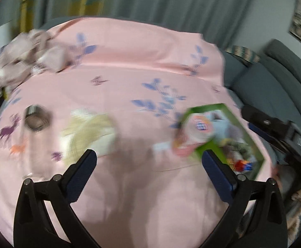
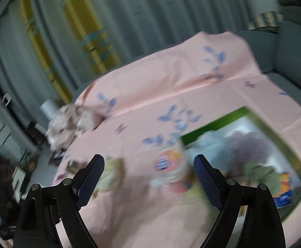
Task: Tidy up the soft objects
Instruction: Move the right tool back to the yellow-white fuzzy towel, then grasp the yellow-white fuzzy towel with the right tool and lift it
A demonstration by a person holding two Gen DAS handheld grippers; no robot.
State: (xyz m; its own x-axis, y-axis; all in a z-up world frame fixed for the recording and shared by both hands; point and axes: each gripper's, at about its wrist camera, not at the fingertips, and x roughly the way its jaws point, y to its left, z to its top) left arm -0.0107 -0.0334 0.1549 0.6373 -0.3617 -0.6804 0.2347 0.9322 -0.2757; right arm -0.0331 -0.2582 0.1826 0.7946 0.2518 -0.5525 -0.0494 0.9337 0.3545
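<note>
Both views are smeared by motion, so fine detail is uncertain. The left tool [image 1: 149, 157] stands spread wide with nothing between its pads; the right tool [image 2: 149, 162] is likewise spread and empty. Each hangs above the pink cloth [image 1: 129, 57] that covers the tabletop.

The green box [image 2: 290, 144] sits at the right side of the cloth and already holds several soft items — a pale blue one, a greyish-purple one and a green one, as far as the blur allows. A pink and white soft toy [image 2: 171, 173] lies against the box's near-left corner, seemingly half out of it. A pale yellow soft toy [image 1: 90, 134] lies on the cloth well left of the box, and a crumpled beige bundle [image 1: 26, 55] rests at the far left edge. A small dark round object [image 1: 35, 119] sits near the yellow toy.

Judgement: the step in hand is a fresh pick. Slow the hands first, centre the pads over the toy's bulk, and close on stuffing rather than on the cloth beneath.
</note>
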